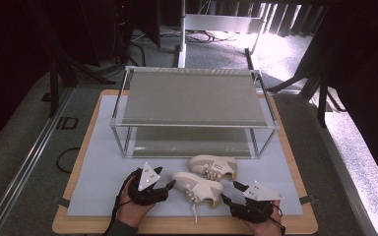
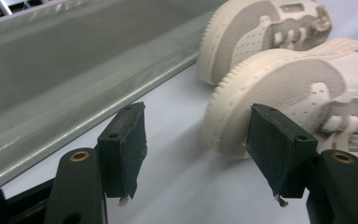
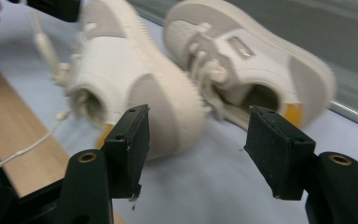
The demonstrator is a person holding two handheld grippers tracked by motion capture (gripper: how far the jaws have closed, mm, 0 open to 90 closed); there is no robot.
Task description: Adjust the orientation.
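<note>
Near shoe (image 1: pixel 198 187): on the table (image 1: pixel 93 172), long axis left-right, toe left, heel right.
Far shoe (image 1: pixel 213 167): just behind, parallel.
Left gripper (image 1: pixel 166 183): fingers open at the toe.
Right gripper (image 1: pixel 231 192): fingers open by the heel.

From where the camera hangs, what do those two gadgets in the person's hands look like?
Each hand carries a black plastic two-jaw tool. The left gripper and the right gripper both bear a grey three-cornered plate on top. Up close, the jaws end in flat, blocky black pads bolted to arms with brass-coloured rivets. A black cable trails from each. A dark sleeve covers the left wrist.
</note>
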